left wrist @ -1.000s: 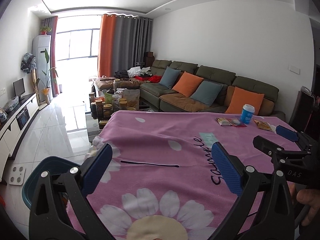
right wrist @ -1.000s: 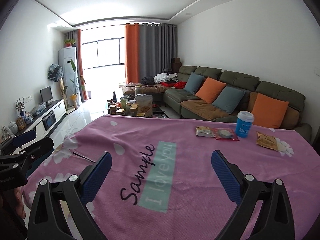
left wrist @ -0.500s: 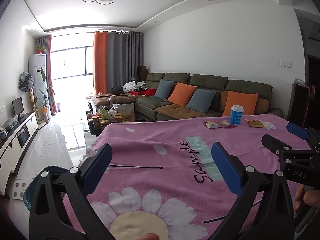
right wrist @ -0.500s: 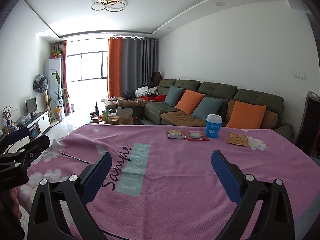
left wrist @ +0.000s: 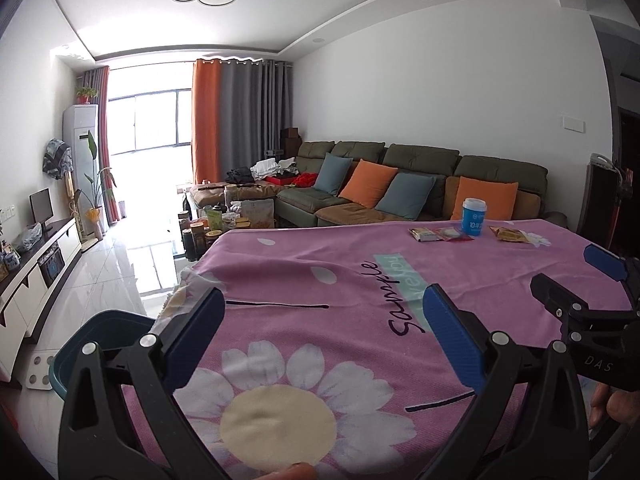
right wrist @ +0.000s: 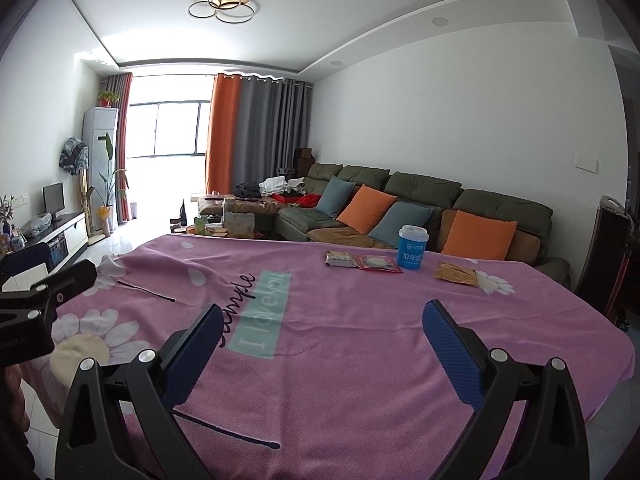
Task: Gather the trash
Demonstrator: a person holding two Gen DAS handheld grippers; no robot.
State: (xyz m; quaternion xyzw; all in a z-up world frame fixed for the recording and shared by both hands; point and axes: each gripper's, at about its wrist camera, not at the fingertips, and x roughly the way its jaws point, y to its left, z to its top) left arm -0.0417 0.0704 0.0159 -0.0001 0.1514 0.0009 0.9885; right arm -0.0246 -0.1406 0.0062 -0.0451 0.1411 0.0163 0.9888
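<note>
Surface (right wrist: 360, 340) under a pink daisy cloth (left wrist: 320, 320) is filling the lower half of both views, running ahead of both claws. Sofa (right wrist: 440, 208) with orange and blue cushions is sitting beyond the far edge. A teal bin (left wrist: 100, 332) is standing on the floor just left of the left claw, beside the surface's near-left corner.

Left claw (left wrist: 320, 328) is hovering over the big daisy at the near edge, jaws spread wide, gripping nothing. Right claw (right wrist: 320, 344) is hovering over the near-right part of the cloth, jaws also spread wide and empty. Each claw is showing at the edge of the other's view.

Trash is lying far ahead of the right claw, near the far edge: a blue cup (right wrist: 413, 247) standing upright, two wrappers (right wrist: 362, 261) lying flat and touching each other just left of the cup, and a tan packet (right wrist: 456, 274) lying flat to the cup's right, apart from it. From the left claw, all of this is sitting far ahead and to the right.
</note>
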